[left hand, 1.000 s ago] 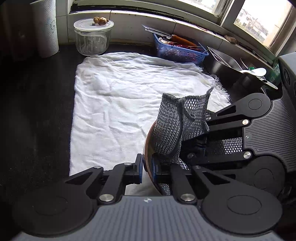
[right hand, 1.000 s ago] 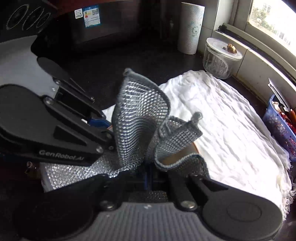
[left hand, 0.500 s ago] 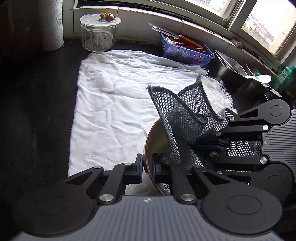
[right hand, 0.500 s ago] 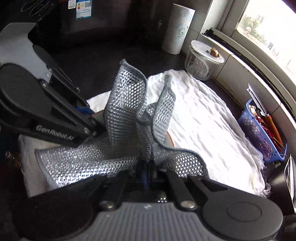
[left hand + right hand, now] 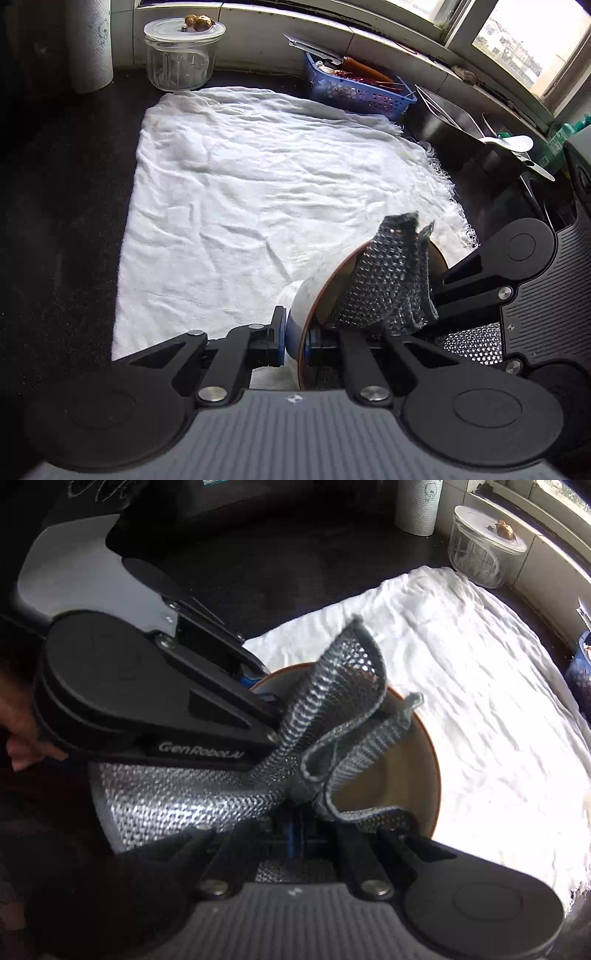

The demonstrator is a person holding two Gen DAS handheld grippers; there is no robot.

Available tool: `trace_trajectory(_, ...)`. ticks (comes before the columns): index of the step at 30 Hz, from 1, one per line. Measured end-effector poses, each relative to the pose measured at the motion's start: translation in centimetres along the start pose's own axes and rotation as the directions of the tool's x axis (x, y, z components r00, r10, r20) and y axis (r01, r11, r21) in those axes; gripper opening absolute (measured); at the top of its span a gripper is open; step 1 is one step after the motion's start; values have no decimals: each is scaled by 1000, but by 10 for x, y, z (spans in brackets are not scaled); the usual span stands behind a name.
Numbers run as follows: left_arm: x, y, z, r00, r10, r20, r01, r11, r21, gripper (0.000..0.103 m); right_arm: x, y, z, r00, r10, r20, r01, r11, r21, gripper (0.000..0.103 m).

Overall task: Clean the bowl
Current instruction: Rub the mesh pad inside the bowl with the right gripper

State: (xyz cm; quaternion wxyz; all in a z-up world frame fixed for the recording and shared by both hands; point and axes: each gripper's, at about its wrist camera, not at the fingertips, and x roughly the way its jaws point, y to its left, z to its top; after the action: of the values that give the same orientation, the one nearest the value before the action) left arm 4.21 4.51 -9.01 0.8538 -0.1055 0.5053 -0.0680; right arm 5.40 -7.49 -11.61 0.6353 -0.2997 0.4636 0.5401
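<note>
While the bowl (image 5: 300, 295) is tilted above the white towel (image 5: 258, 192), its rim is clamped by the left gripper (image 5: 295, 338)
Mesh scrubbing cloth (image 5: 332, 738) is pinched by the right gripper (image 5: 295, 834) and pressed inside the bowl (image 5: 406, 775)

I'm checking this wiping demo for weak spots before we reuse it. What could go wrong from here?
1. The left gripper pinches the bowl only at its rim, tilted; hard scrubbing might twist it loose onto the white towel.
2. The right gripper holds the mesh cloth bunched, with loose folds sticking up, so little of it may touch the bowl's inside.
3. The two grippers sit close together and could collide.
</note>
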Motion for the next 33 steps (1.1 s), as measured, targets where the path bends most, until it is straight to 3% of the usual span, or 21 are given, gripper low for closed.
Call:
trace_trajectory(5,-1,-2,-1,1000,3,1,-3,1000,10,8,1,-2,-4,999,10,48,-12,999,30,4)
trace_trajectory(11,-3,-3,-4,1000,10,6,-11,1000,25,8,1,2,-15,987,-79,141,74,996,47,3)
trace_trajectory(19,-6,0,-2,999,34,29,-34,999,-7,9,-8,7,-18,929,-263,262,246,964,96,1)
trace_trajectory(24,-6,4,-1,998,50,45,-49,998,-35,9,-14,-5,-13,907,-340,248,305,937,169,0)
trace_trajectory(29,-6,2,1,996,62,63,-59,997,-46,9,-12,-3,-13,913,-363,187,342,930,137,0)
trace_trajectory(33,-5,1,2,995,69,70,-66,997,-48,9,-10,9,-21,932,-334,138,322,941,102,0)
